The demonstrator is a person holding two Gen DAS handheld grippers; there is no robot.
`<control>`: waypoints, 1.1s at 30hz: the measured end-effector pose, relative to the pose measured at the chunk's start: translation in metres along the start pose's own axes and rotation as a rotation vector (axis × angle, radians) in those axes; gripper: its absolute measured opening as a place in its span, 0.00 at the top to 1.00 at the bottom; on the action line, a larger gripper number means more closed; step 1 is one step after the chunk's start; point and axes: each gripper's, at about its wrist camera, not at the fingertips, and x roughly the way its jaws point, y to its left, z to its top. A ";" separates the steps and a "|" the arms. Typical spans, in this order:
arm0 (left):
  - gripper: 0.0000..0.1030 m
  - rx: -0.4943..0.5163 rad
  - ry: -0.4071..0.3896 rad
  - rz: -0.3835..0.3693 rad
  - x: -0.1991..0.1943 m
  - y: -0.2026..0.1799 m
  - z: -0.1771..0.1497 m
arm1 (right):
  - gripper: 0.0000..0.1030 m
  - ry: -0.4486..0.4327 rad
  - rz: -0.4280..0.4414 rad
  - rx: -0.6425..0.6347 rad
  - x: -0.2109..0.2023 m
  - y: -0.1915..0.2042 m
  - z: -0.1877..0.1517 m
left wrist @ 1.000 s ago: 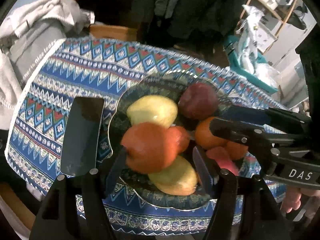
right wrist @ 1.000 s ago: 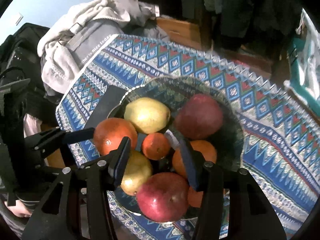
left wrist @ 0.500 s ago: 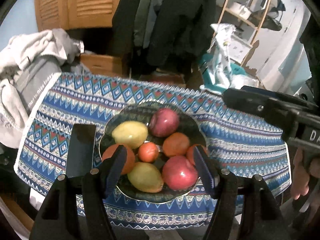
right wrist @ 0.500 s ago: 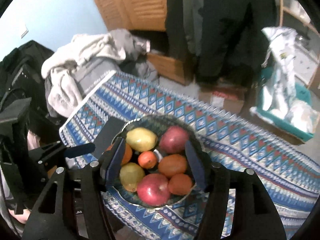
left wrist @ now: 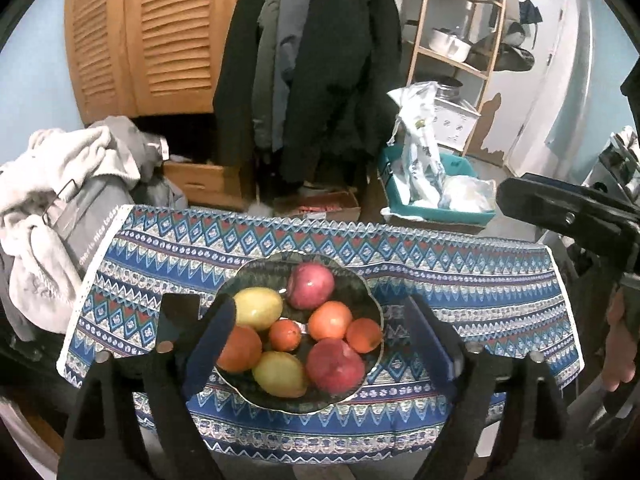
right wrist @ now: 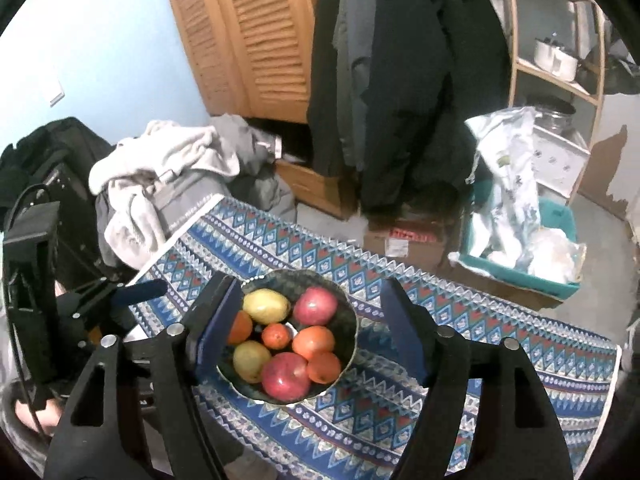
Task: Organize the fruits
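At about nine o'clock of the worktop, a heap of clothes slumps against its edge, clear of the task. The left tool hangs above the near edge with nothing between its jaws, which are opening and already stand fairly wide; the view through them frames the bowl, so it looks backed off to check the result rather than to grasp. The bowl sits on the patterned cloth, a little toward the near side of the worktop. All the fruit is gathered in it: a yellow one at ten o'clock, a red apple at twelve, a small orange one at the centre, oranges at three, a second red apple at five, a second yellow one at six. Packed tight, they prop each other and seem unlikely to roll. No fruit shows loose on the cloth, so the sorting looks about finished. The right tool is likewise empty, its jaws opening, also looking down at the bowl.
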 end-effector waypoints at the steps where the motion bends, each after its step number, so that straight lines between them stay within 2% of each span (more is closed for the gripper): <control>1: 0.15 0.001 -0.003 -0.004 -0.003 -0.002 0.000 | 0.24 -0.007 -0.005 -0.002 -0.005 0.000 -0.001; 4: 0.13 0.009 -0.020 -0.007 -0.013 -0.010 0.003 | 0.21 -0.018 -0.021 -0.006 -0.017 -0.003 -0.005; 11: 0.01 0.053 -0.057 0.021 -0.030 -0.025 0.004 | 0.20 -0.041 -0.071 -0.017 -0.038 -0.015 -0.017; 18: 0.01 0.069 -0.071 0.060 -0.036 -0.034 0.008 | 0.19 -0.075 -0.095 0.006 -0.056 -0.028 -0.025; 24: 0.01 0.103 -0.103 0.103 -0.043 -0.045 0.009 | 0.19 -0.097 -0.198 -0.044 -0.060 -0.031 -0.032; 33: 0.01 0.127 -0.104 0.127 -0.041 -0.054 0.011 | 0.19 -0.098 -0.219 -0.058 -0.058 -0.036 -0.040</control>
